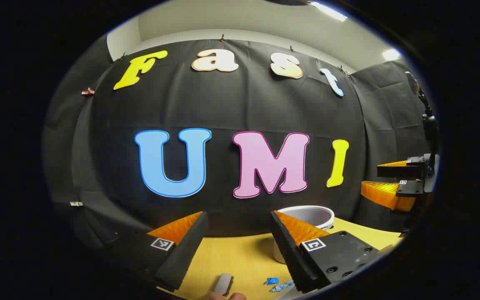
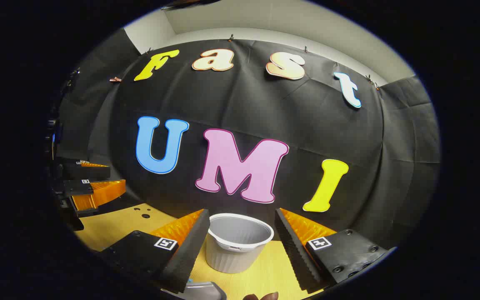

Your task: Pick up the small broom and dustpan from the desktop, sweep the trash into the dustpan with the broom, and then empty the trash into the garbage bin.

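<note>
Trash (image 1: pixel 278 284), a few blue scraps, lay on the yellow desktop (image 1: pixel 240 258) just inside the left gripper's (image 1: pixel 238 246) right finger, near the bottom edge of the left gripper view. A small grey object (image 1: pixel 223 283) lay beside the scraps toward the middle, and whether it belonged to the broom or the dustpan could not be told. A fingertip (image 1: pixel 228 296) showed at the very bottom, just under that grey object.

Both fingers of the left gripper stood spread wide with nothing between them, bare desktop showing in the gap. The white garbage bin (image 1: pixel 311 216) stood behind its right finger, close to the back edge of the desktop where the black cloth wall began.

In the right gripper view the garbage bin sat upright (ribbed sides, open mouth) straight ahead of the right gripper (image 2: pixel 240 246), whose fingers were likewise parted and holding nothing. A curved grey edge (image 2: pixel 202 288) showed at the bottom by its left finger. Open desktop stretched left toward two small holes (image 2: pixel 142 212) in the surface, and the left gripper hung above that far side, well apart.
</note>
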### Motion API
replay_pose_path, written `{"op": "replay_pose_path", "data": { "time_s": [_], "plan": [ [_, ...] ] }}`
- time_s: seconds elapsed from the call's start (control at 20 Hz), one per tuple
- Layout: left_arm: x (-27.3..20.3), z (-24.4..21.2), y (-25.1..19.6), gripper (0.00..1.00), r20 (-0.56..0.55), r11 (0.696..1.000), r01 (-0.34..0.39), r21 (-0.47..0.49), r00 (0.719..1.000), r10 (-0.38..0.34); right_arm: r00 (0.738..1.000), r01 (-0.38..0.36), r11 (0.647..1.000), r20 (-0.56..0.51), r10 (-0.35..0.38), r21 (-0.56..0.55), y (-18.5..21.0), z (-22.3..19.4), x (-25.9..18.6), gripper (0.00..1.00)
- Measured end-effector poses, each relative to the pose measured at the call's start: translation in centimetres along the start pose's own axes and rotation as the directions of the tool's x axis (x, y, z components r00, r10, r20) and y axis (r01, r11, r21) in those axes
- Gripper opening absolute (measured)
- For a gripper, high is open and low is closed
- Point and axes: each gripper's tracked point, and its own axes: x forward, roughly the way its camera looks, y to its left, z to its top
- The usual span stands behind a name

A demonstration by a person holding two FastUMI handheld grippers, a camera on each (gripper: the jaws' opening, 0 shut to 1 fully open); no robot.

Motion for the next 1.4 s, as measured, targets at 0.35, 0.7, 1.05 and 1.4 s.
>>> {"op": "replay_pose_path", "data": {
  "time_s": [0.35, 0.7, 1.05, 1.4],
  "plan": [
    [-0.4, -0.2, -0.1, 0.95, -0.019, 1.0, 0.001, -0.011, 1.0, -0.001, 1.0, -0.013, 1.0, 0.007, 0.013, 0.003, 0.3, 0.1, -0.2, 0.97],
    [-0.3, -0.8, 0.3, 0.95, -0.034, 1.0, -0.011, -0.023, 0.999, 0.01, 0.999, -0.035, 0.999, -0.007, 0.035, 0.001, 0.5, -0.3, -0.2, 0.97],
    [-0.6, -2.8, 2.1, 0.95, -0.073, 1.0, -0.029, -0.005, 0.997, 0.029, 0.919, -0.224, 0.973, -0.319, 0.231, 0.06, 1.5, -9.1, -2.5, 0.98],
    [-1.4, -5.4, 2.9, 0.95, -0.12, 0.999, -0.024, 0.032, 0.992, 0.028, 0.641, -0.373, 0.922, -0.689, 0.339, 0.108, 2.9, -23.4, -9.6, 0.98]
  ]
}}
